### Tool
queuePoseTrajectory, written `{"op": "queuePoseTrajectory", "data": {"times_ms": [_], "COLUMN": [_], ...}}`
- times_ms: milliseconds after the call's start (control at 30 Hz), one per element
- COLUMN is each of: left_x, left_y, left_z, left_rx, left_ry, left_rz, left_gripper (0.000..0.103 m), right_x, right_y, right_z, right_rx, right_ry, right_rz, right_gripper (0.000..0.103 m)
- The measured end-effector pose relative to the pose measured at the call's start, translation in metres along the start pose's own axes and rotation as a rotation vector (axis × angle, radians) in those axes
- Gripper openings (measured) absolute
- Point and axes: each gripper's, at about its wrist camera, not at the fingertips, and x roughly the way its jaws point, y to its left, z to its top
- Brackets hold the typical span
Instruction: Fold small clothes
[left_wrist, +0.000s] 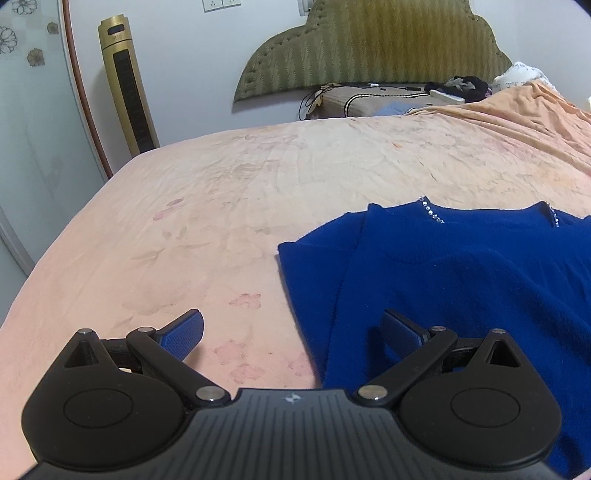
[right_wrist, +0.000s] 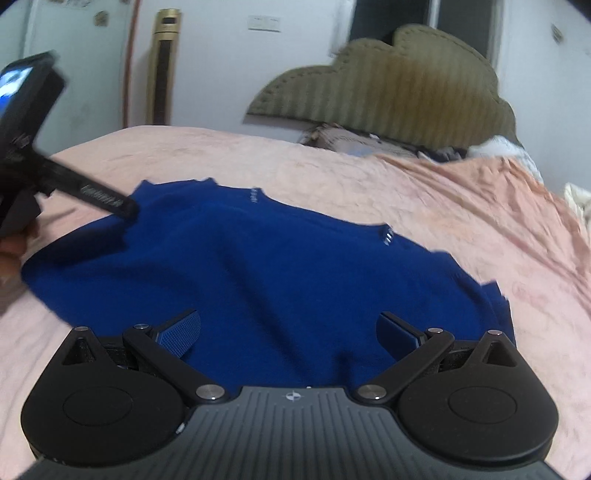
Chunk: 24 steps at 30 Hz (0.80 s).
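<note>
Both tongs, left and right, gaping empty over the top on the bed: best pinch near hem corners, fold evenly toward the neckline.

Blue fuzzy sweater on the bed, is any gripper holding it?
No. The blue fuzzy sweater lies loose on the pink bedsheet; left gripper and right gripper both stand open, gripping nothing.

— What's behind the bed?
— A scalloped olive headboard on a pale wall, two sockets above.
— And left?
— A gold tower fan beside a flowered glass door.
</note>
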Motion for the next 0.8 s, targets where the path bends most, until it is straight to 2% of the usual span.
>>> {"op": "queuePoseTrajectory", "data": {"times_ms": [200,333,400,500,567,633,700,800], "left_x": [0.003,0.004,0.006,0.021,0.029,0.039,0.051,0.066], "left_y": [0.007,0.014,0.024,0.049,0.062,0.069,0.069,0.063], "left_z": [0.001,0.004,0.008,0.015,0.018,0.021,0.023,0.028], "left_rx": [-0.016,-0.018,-0.038,-0.103,-0.148,-0.178,-0.200,-0.226], "left_ry": [0.018,0.029,0.056,0.166,0.201,0.215,0.234,0.234], "left_rz": [0.006,-0.041,-0.105,-0.298,-0.403,-0.449,-0.505,-0.571], "left_gripper": [0.103,0.103,0.103,0.103,0.103,0.103,0.103,0.103], "right_x": [-0.015,-0.021,-0.025,-0.031,-0.032,-0.030,-0.026,-0.019], "right_y": [0.027,0.042,0.050,0.069,0.086,0.106,0.124,0.141], "right_z": [0.002,0.002,0.002,-0.004,-0.010,-0.018,-0.024,-0.022], "right_rx": [-0.093,-0.156,-0.183,-0.252,-0.326,-0.424,-0.504,-0.563], "right_ry": [-0.038,-0.044,-0.049,-0.046,-0.036,-0.039,-0.061,-0.104], "right_rz": [0.020,0.010,0.029,0.065,0.071,0.049,-0.009,-0.078], "right_gripper": [0.102,0.102,0.102,0.102,0.101,0.100,0.100,0.101]}}
